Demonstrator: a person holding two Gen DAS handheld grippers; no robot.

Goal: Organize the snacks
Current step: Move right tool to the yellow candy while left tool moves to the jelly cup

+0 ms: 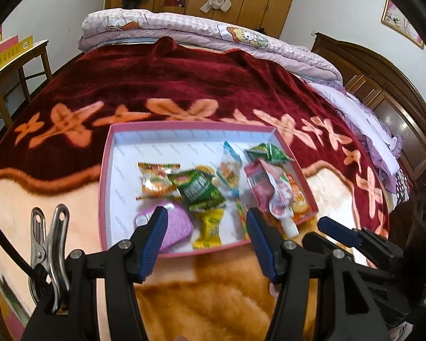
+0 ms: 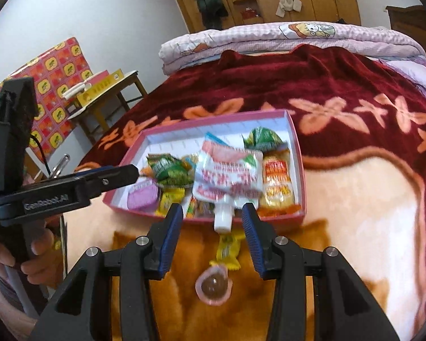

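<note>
Across the blanket (image 2: 355, 199) we fill the pink tray (image 2: 296, 147); both grippers, left (image 1: 207, 221) and right (image 2: 212, 221), gape empty. Next, probably the yellow candy (image 2: 227, 248) and jelly cup (image 2: 213, 285).

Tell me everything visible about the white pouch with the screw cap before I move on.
The spout pouch is soft, glossy plastic, white with pink-red print, crinkled and partly blurred. It lies flat on other snacks at the right of the pink box, white cap poking over the near rim onto the blanket. It overlaps the orange packet beside it. The right claw stands open around the cap, not gripping.
</note>
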